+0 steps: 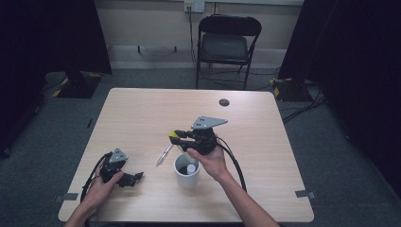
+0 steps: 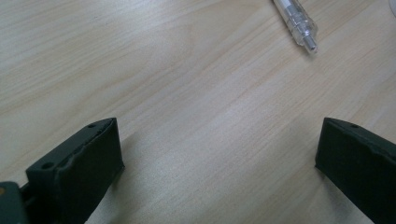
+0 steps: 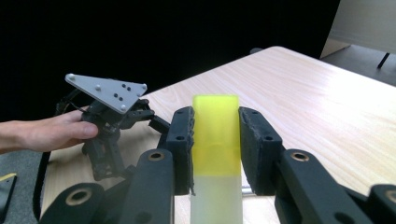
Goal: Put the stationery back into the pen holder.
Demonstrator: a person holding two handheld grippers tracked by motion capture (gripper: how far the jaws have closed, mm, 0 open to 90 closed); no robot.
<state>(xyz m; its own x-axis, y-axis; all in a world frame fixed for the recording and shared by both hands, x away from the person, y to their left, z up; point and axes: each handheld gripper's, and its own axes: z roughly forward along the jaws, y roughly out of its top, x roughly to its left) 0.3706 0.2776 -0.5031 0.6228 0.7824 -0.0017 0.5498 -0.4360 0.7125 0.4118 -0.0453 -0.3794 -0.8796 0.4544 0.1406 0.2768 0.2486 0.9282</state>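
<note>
**Yellow highlighter clamped above the mug**

The right gripper [image 1: 176, 136] hovered over the middle of the wooden surface [image 1: 142, 109], held in the person's right hand [image 1: 210, 161]. Its fingers [image 3: 180, 140] were clamped on a highlighter [image 3: 216, 140] with a yellow cap and a pale, translucent barrel; in the right gripper view the cap stood upright between the two pads, touching both. In the high view the yellow cap showed at the gripper's tip, up and to the left of a white mug [image 1: 186, 171] that stood on the surface just below the hand. A small white object lay inside the mug, too small to name.

A clear pen [image 1: 164, 154] lay on the surface just left of the mug, tilted, apart from both grippers. In the left gripper view its tip [image 2: 299, 23] showed at the top, well clear of the pads.

The left gripper [image 1: 135, 178] rested low on the near left part of the surface in the person's left hand [image 1: 101, 187]. Its fingers [image 2: 91, 158] stood wide apart, with only bare wood between them.

A black folding chair [image 1: 226, 45] stood beyond the far edge.
</note>
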